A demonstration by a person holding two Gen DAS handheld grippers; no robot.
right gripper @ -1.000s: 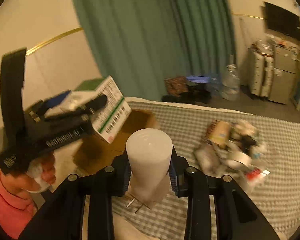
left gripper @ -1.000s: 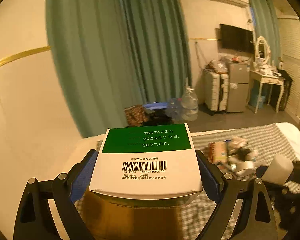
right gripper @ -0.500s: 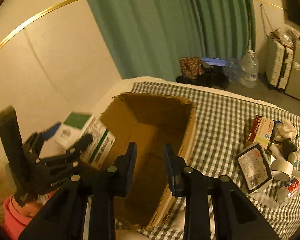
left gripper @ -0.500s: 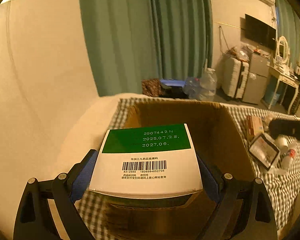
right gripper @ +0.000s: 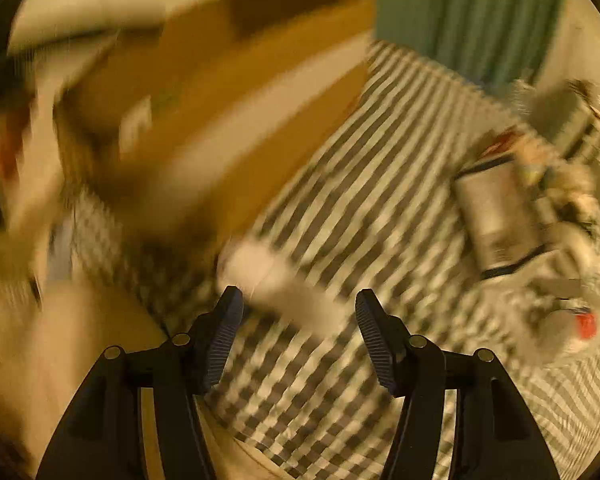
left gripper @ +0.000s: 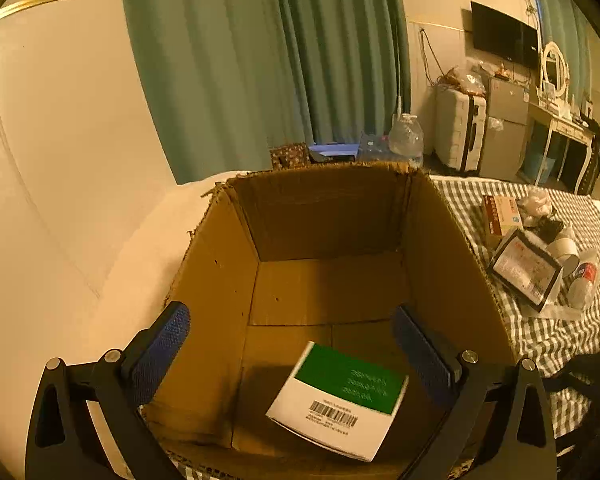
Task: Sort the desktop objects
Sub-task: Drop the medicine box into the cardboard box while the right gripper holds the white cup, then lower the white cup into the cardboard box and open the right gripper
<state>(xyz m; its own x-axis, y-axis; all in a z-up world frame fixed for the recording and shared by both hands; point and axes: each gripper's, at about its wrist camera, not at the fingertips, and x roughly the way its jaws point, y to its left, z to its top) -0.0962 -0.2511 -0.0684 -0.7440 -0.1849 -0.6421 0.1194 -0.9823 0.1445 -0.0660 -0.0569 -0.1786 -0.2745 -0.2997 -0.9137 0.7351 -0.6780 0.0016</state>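
The green-and-white medicine box lies tilted on the floor of the cardboard box, near its front wall. Its top shows a barcode and three lines of pale digits on the green band, too blurred to read. The left gripper hangs over the carton with its fingers spread wide — they have just been opening, and nothing is between them. The right gripper has also just been opening; its fingers stand partly apart over the checked cloth, with a blurred white cylinder lying just beyond the tips, untouched as far as the smear allows. Right of the carton lies a heap of small items; green curtains hang behind.
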